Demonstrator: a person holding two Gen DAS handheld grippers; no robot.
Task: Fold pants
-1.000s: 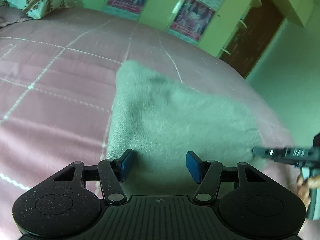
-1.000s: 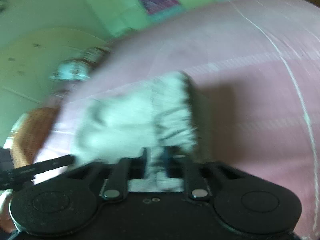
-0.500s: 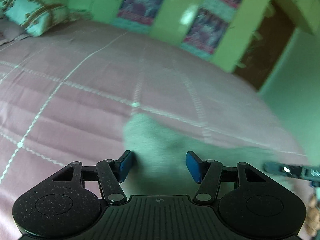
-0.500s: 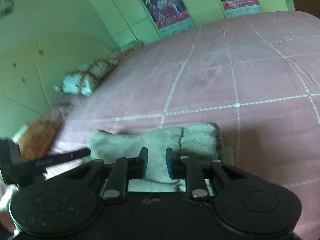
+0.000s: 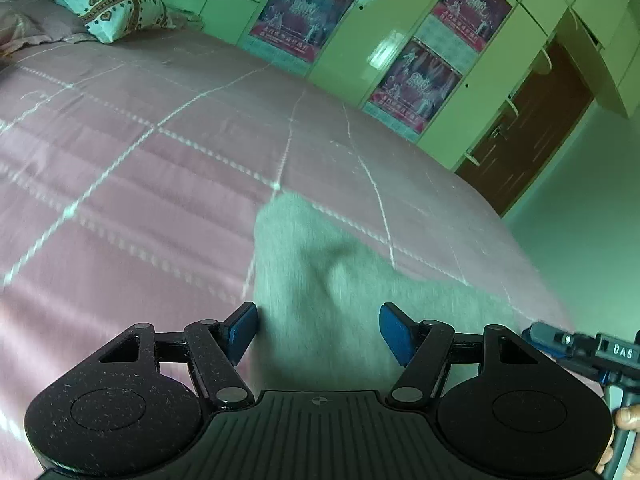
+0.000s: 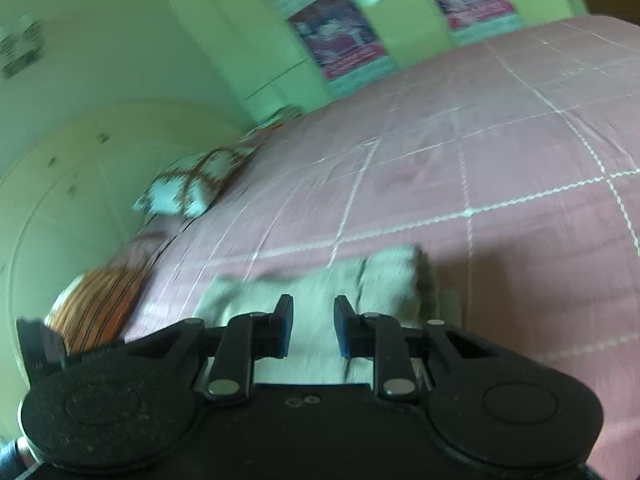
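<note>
Both grippers off the cloth: left gripper (image 5: pixel 318 330) spread wide, right gripper (image 6: pixel 313 326) just cracked open, nothing pinched, folded grey pants (image 5: pixel 340 300) released flat near bed (image 5: pixel 120 200) front edge.

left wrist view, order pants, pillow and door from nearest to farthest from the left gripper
1. Pants: on the bed right ahead of the left gripper, reaching in between its open fingers.
2. Door: brown, far right, beyond the bed's edge.
3. Pillow: top left, at the bed's far end.
</note>
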